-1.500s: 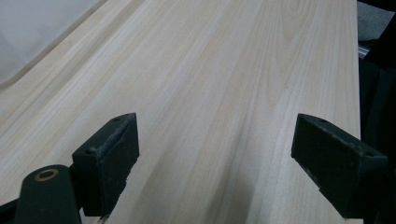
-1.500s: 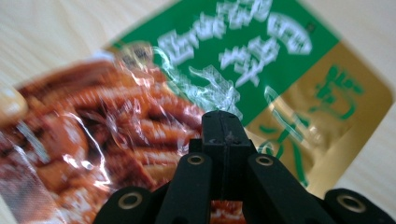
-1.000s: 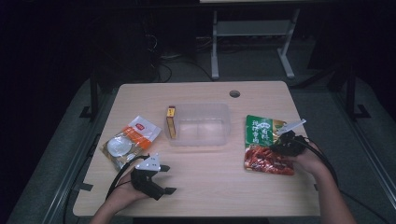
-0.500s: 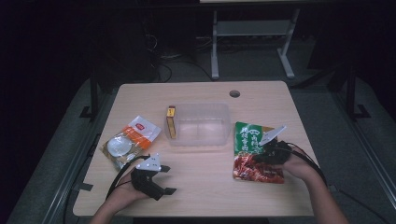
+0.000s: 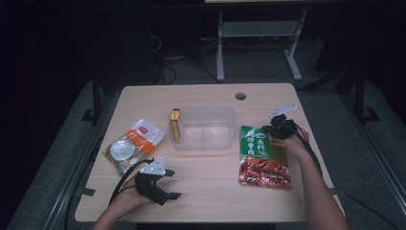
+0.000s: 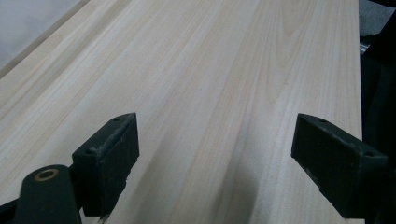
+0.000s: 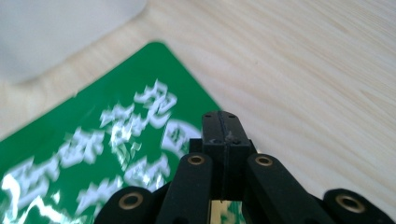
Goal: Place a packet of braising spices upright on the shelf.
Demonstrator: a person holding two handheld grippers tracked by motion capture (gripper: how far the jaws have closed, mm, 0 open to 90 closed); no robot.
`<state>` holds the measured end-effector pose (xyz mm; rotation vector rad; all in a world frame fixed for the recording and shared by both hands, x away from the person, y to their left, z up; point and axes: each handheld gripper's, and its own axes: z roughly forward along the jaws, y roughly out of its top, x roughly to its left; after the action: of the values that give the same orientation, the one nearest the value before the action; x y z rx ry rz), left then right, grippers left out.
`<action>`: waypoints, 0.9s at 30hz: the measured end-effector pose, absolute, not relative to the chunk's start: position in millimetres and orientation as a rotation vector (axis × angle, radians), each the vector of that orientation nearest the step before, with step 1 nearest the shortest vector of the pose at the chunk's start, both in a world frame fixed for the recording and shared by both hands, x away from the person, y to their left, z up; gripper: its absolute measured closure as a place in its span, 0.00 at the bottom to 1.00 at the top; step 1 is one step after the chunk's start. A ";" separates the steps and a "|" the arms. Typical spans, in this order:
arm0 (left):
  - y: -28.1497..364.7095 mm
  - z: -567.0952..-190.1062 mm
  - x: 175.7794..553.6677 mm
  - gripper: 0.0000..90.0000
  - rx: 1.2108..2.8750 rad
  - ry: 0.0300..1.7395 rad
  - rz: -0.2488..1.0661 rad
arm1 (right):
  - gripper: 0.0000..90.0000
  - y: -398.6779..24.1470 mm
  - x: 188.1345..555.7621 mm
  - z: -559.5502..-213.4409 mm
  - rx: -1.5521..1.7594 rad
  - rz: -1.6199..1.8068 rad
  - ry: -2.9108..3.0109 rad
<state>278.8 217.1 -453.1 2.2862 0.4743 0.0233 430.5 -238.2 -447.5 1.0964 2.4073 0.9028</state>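
Observation:
A green and red food packet (image 5: 261,155) lies flat on the wooden table (image 5: 210,191), just right of a clear plastic container (image 5: 234,128). My right gripper (image 5: 274,128) is at the packet's far right corner, its jaws pressed together with nothing seen between them. In the right gripper view the shut tips (image 7: 222,123) hover over the packet's green printed end (image 7: 93,154), with the container (image 7: 60,32) blurred beyond. My left gripper (image 5: 171,184) rests near the front left edge, open, with only bare wood between its jaws (image 6: 229,154).
A small yellow box (image 5: 175,124) stands against the container's left side. An orange and white packet (image 5: 134,143) lies at the left. A round cable hole (image 5: 241,96) sits near the far edge. Dark floor and a metal stand (image 5: 220,52) lie beyond the table.
The green packet has slid left, closer to the container. My right gripper went left with it, then drew back to the packet's far right corner. The left gripper has stayed put.

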 end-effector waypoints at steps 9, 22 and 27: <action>216.7 -453.5 278.5 0.16 2.286 0.475 0.019 | 1.00 -226.5 447.5 -457.8 1.129 0.849 2.408; 215.8 -453.6 277.8 0.16 2.285 0.469 0.015 | 1.00 -223.8 446.9 -462.1 1.095 0.765 2.457; 215.8 -453.5 277.6 0.16 2.286 0.466 0.015 | 1.00 -231.5 443.8 -460.5 1.087 0.729 2.471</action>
<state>277.6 215.8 -453.5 2.2862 0.4660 0.0149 443.8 -231.5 -460.5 1.0867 2.4705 0.7288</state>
